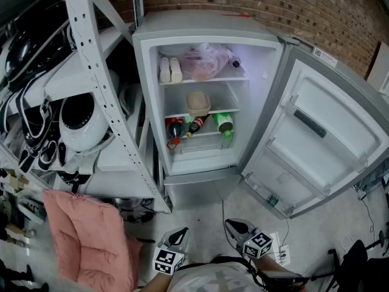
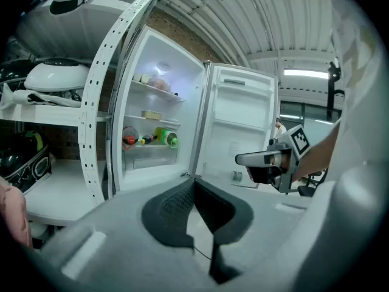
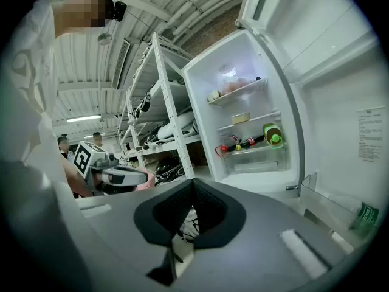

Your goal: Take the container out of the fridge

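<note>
The fridge stands open ahead. A beige lidded container sits alone on its middle shelf, also seen as the container in the left gripper view and the container in the right gripper view. Both grippers are low and well short of the fridge. My left gripper has its jaws closed tip to tip with nothing between them. My right gripper is shut and empty too. Each gripper view shows the other one: the right gripper and the left gripper.
The fridge door swings wide to the right. Bottles lie on the shelf below the container, and a plastic bag fills the top shelf. A white metal rack with appliances stands left. A pink cushion lies lower left.
</note>
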A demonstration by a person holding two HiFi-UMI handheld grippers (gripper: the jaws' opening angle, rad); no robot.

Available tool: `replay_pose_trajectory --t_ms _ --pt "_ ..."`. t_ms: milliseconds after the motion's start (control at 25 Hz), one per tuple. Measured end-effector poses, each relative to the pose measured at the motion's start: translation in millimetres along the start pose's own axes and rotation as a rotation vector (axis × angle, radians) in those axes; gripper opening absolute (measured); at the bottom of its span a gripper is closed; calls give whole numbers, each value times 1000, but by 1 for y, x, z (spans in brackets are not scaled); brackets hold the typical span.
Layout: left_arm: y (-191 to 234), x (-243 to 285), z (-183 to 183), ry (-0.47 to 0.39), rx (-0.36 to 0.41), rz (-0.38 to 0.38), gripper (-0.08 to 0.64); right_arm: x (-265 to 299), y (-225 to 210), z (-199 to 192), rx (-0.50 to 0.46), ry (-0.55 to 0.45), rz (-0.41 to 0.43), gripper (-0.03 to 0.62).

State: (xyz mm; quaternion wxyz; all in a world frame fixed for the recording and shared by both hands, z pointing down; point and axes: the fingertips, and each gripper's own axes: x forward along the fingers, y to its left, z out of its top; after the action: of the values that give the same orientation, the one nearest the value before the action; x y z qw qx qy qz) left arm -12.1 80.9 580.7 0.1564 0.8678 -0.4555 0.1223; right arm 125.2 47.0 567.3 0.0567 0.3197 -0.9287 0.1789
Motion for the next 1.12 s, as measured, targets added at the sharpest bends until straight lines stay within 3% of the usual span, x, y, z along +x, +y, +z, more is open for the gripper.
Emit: replay_pose_trajectory --t_ms 560,1120 --pt "-16 15 16 -11 33 8 3 -14 -18 10 -51 -14 1 3" --pt "23 -19 12 -15 22 75 3 24 -2 20 -62 -23 9 3"
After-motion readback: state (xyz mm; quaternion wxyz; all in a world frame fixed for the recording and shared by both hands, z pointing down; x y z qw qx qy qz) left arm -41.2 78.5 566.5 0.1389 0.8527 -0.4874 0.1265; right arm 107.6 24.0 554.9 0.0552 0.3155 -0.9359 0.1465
